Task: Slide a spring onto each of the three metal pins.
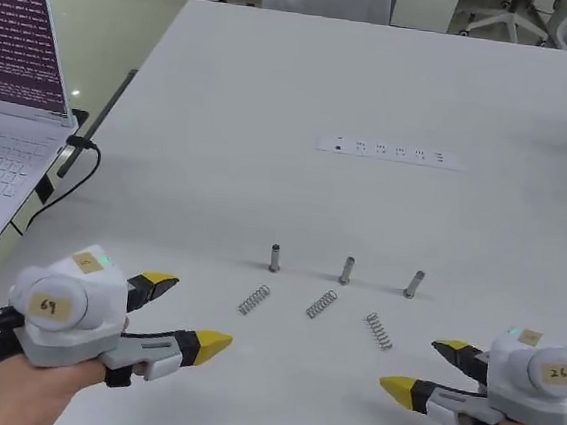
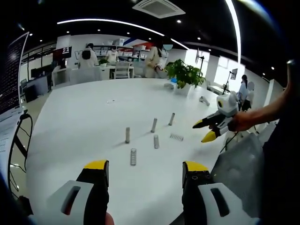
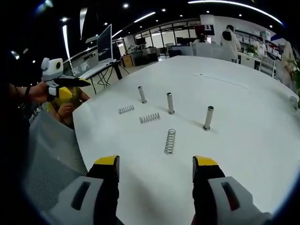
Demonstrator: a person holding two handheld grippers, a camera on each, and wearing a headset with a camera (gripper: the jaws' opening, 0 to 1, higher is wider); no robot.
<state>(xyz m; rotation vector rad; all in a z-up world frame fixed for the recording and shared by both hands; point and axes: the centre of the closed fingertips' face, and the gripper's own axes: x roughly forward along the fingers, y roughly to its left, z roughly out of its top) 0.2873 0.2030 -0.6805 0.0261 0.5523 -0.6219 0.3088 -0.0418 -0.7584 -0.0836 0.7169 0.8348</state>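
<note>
Three short metal pins stand upright in a row on the white table: left pin (image 1: 275, 258), middle pin (image 1: 346, 271), right pin (image 1: 414, 283). Just in front of them three loose springs lie flat: left spring (image 1: 254, 299), middle spring (image 1: 322, 304), right spring (image 1: 380, 330). My left gripper (image 1: 186, 312) hovers open at the near left, its yellow tips pointing toward the springs. At the near right my right gripper (image 1: 422, 367) is open too, close to the right spring (image 3: 169, 141). Neither holds anything. The left gripper view looks along the pin row (image 2: 153, 125).
An open laptop (image 1: 3, 95) sits at the left table edge with a black cable (image 1: 77, 168) beside it. A white power strip (image 1: 390, 151) lies beyond the pins. Office chairs stand past the far edge. People and a potted plant (image 2: 185, 72) are in the background.
</note>
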